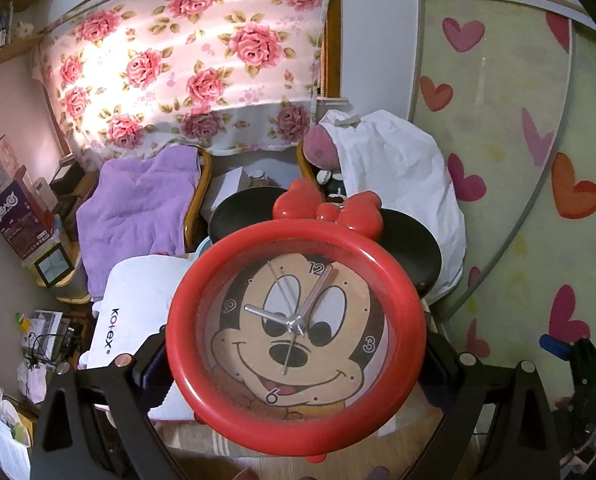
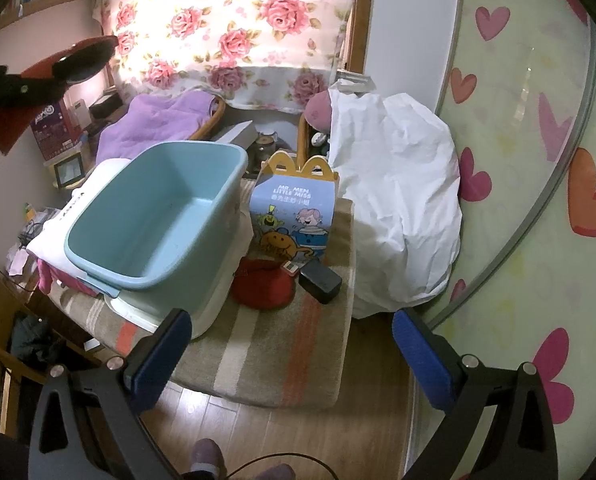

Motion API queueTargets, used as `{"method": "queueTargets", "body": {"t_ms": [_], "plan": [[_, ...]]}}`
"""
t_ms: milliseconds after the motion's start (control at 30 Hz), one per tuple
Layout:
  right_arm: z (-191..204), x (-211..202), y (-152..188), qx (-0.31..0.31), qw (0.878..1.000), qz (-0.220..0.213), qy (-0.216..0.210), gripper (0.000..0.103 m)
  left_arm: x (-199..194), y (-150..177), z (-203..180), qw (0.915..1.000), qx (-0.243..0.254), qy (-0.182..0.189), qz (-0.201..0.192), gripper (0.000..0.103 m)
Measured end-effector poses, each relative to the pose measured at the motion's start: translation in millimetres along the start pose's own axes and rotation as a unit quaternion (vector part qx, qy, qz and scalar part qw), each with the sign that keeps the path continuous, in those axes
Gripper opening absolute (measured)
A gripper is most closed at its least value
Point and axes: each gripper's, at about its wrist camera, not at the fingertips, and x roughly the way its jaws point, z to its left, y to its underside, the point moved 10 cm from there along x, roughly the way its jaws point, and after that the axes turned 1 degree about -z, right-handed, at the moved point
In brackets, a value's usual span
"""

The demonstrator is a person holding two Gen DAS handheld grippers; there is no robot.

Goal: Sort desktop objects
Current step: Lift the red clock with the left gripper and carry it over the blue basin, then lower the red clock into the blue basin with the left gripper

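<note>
The left tool [image 1: 298, 364] is clenched on the red clock [image 1: 295, 340], its two black fingers pressing the round rim from either side, and the clock is held up in the air, face toward the left wrist camera, with its red bow and black ears on top. In the right wrist view the same clock [image 2: 45, 80] shows at the upper left, well above the desk (only its back and one ear are seen there). The right tool [image 2: 289, 356] is released, its blue pads [image 2: 161, 354] spread wide apart with nothing between them, hanging over the near edge of the desk. The desk is covered with a striped cloth [image 2: 265, 344]. On its left part stands a light blue bin [image 2: 157, 216], open at the top and showing nothing inside. At the far edge, just right of the bin, stands a blue meal box [image 2: 293, 212] with yellow handles. In front of that box lie a red pouch [image 2: 263, 286] and, touching its right side, a small black box [image 2: 320, 282]. A big white bag [image 2: 398, 208] bulges just beside the right edge.
</note>
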Motion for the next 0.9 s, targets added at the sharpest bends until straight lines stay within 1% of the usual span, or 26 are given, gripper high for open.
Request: {"method": "queueTargets", "body": {"t_ms": [233,667,900], "plan": [[-1.6,13.9,-0.8,0.001,1.0,0.014,0.009,0.103,37.4,-5.1,13.2,0.9998,-0.008,-0.004,0.016,0.099],[-4.4,44.8,-5.7,0.009,0.999,0.037,0.018,0.103,95.9,-12.0,24.0,0.9989,-0.016,0.005,0.044,0.099],[-0.6,53.3,-14.7,0.017,0.999,0.033,0.017,0.103,120.0,-10.8,34.1,0.9982,-0.023,0.004,0.056,0.099]]}}
